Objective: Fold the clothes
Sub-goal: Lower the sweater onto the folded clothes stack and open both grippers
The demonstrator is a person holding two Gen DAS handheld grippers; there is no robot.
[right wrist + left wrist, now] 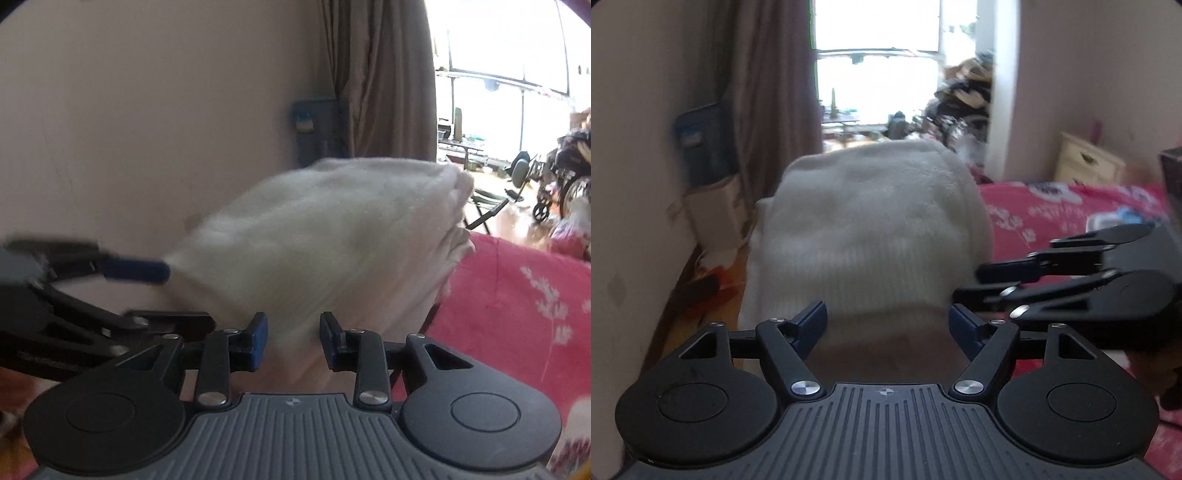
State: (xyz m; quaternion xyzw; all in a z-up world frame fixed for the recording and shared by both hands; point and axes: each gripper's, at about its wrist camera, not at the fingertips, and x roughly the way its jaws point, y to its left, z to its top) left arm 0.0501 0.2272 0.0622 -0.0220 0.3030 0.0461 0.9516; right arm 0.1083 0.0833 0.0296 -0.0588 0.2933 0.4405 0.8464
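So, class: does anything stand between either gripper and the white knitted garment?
Nothing visible does. The white knitted garment lies directly ahead of the left gripper and the right gripper, running down between their spread fingers, beside the pink bedspread.

left gripper (888,325): black linkage arms; silver screws; blue finger pads (812,319); ribbed grey base, crosshair mark | right gripper (293,338): same build; blue pads (258,341)

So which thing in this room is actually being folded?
Start at the pink flowered bedspread. At its edge, lifted up between the left gripper and right gripper, is the white knitted garment. It is the only pale, fuzzy, ribbed cloth here; the brown curtain behind hangs by the window.
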